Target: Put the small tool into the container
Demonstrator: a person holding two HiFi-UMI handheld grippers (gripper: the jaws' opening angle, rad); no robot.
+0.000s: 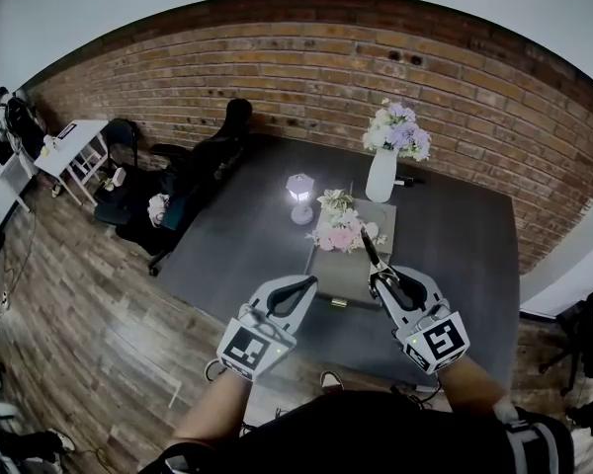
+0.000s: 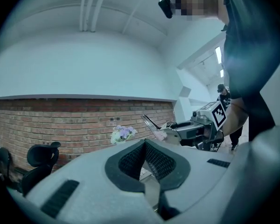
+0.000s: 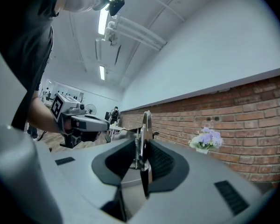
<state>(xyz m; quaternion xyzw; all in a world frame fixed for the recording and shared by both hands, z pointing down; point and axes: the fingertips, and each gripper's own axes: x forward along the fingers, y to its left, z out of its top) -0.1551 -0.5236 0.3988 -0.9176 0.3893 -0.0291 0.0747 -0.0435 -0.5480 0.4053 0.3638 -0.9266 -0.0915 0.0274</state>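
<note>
Brick wall [image 1: 277, 67] backs your dark table [image 1: 455, 235]. Your right claw [image 3: 143, 149] grips the small tool [image 3: 146, 121] between its tips. Your left claw [image 2: 144, 145] is closed and empty.

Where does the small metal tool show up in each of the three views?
Head view: small tool just right of centre, sticking out of the right claw.
Left gripper view: small tool right of centre, poking leftward from the right claw.
Right gripper view: small tool dead centre, upright, clamped between the jaws.
Shared landmark: the purple flowers against the brick wall, visible in all three.
</note>
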